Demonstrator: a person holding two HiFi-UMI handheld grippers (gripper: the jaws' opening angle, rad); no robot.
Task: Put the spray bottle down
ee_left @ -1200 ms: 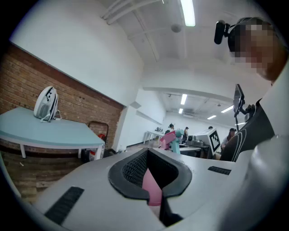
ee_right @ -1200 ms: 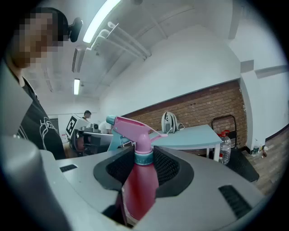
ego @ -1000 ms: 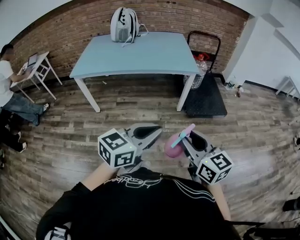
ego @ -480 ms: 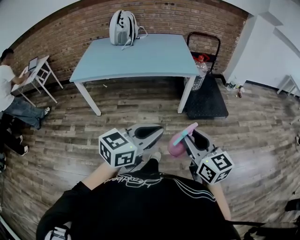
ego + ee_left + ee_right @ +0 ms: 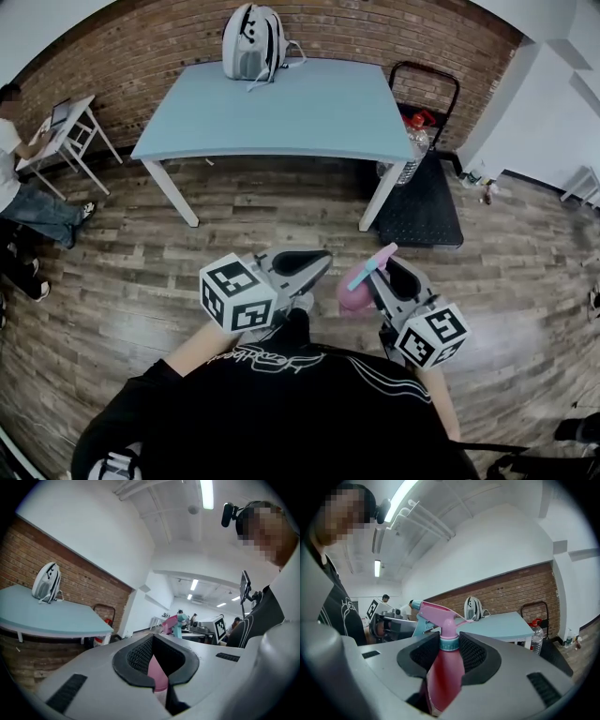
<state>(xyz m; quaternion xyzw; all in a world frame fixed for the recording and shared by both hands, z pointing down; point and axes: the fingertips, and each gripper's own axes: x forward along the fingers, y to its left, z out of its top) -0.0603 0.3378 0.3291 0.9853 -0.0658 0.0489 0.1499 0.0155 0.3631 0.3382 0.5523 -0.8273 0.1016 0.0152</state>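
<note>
Table (image 5: 281,112) drawing nearer — right gripper (image 5: 386,272) still clamped on the pink spray bottle (image 5: 352,294); left gripper (image 5: 317,259) closed, empty; set-down not yet begun.

Right gripper view: the spray bottle (image 5: 443,667) has its lower body sunk behind the pads of the right tool (image 5: 449,635), base out of sight. Through the left tool (image 5: 152,637), only a pink sliver of it shows.

Head view: seated person (image 5: 28,202) cut by the left edge. Water bottle (image 5: 411,155) partly behind the worktop (image 5: 272,108) corner.

Left gripper view: distant figures (image 5: 180,616) too small to tell.
</note>
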